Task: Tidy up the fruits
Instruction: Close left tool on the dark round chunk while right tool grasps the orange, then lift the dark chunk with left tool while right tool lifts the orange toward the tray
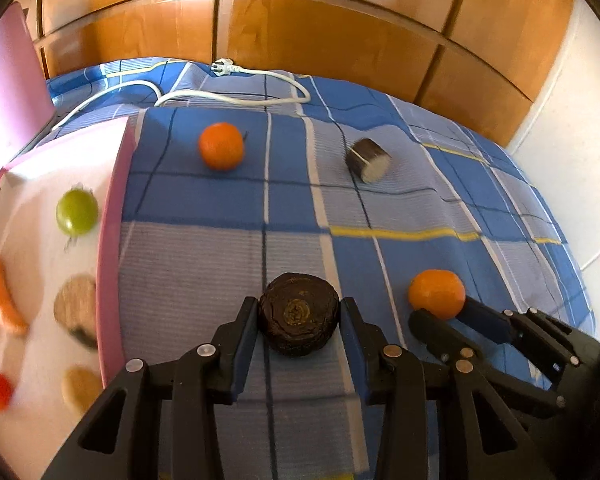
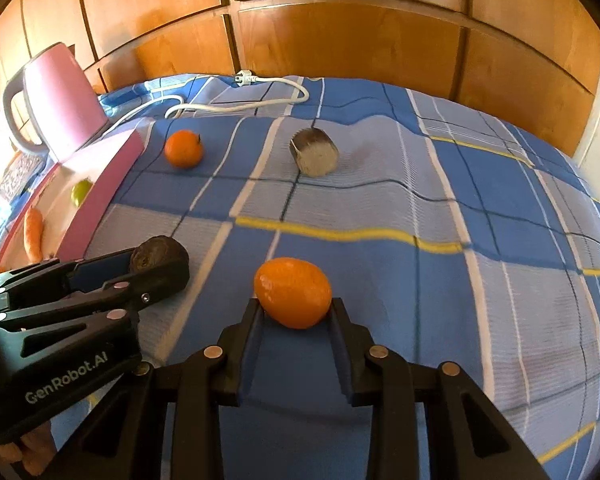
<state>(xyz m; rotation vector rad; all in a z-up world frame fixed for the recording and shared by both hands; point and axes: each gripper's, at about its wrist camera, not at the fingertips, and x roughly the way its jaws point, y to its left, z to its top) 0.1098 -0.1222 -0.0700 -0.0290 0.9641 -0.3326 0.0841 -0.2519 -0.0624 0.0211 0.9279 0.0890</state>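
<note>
Both grippers closing in on items on the checked bedspread (image 2: 380, 208).

The left gripper (image 1: 300, 312) pinches a dark round vegetable (image 1: 299, 314) between its fingers; the right gripper (image 2: 294, 306) clasps an orange (image 2: 293, 292) at its fingertips, both resting on the bed near the pink tray (image 1: 112, 240). To do this well, seat each item deeper before lifting, squeeze gently, then raise straight up over the tray's rim, minding the second orange (image 1: 221, 146) farther off.

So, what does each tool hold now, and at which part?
Left tool grips the dark round vegetable by its sides. Right tool grips an orange at its lower sides.
</note>
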